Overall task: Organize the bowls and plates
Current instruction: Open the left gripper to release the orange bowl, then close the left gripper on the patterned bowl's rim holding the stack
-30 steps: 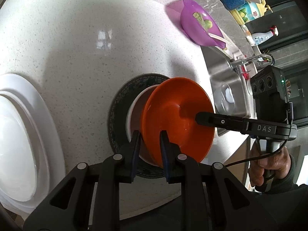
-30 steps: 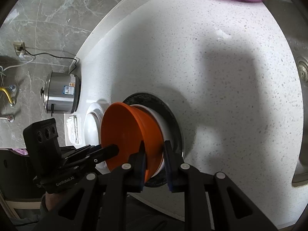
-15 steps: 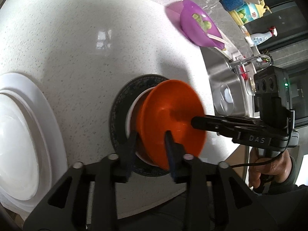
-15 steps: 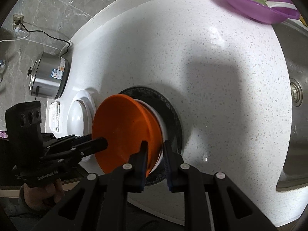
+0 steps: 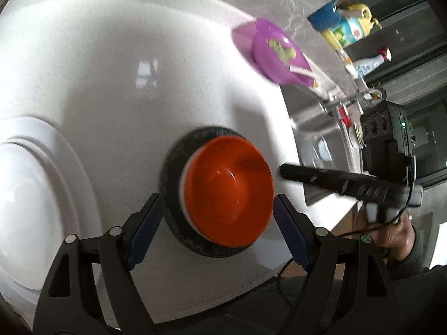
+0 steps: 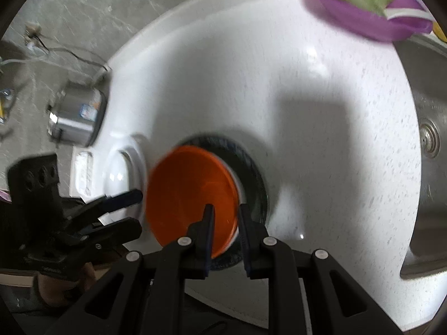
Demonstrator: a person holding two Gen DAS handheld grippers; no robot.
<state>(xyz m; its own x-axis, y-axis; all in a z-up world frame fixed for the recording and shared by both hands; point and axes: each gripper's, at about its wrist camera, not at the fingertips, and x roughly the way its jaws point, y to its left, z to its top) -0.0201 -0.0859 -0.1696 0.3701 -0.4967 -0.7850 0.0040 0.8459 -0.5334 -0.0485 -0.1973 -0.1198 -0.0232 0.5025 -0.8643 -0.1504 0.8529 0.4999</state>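
An orange bowl sits nested in a white bowl, which rests on a dark plate on the white counter. My left gripper is opening wide, with its fingers on either side of the orange bowl and not touching it. My right gripper has its jaws opening slightly. The bowls' near rim shows in the narrow gap. In the left wrist view its tip stands just off the orange bowl's right rim.
A large white plate lies left of the stack. At the back a purple bowl holds green vegetables. The steel sink is on the right, a rice cooker far left and bottles behind the sink.
The left gripper let go of the orange bowl's rim, opened wide and drew back upward. The bowl went from tilted to sitting level in the white bowl. The right jaws parted slightly.
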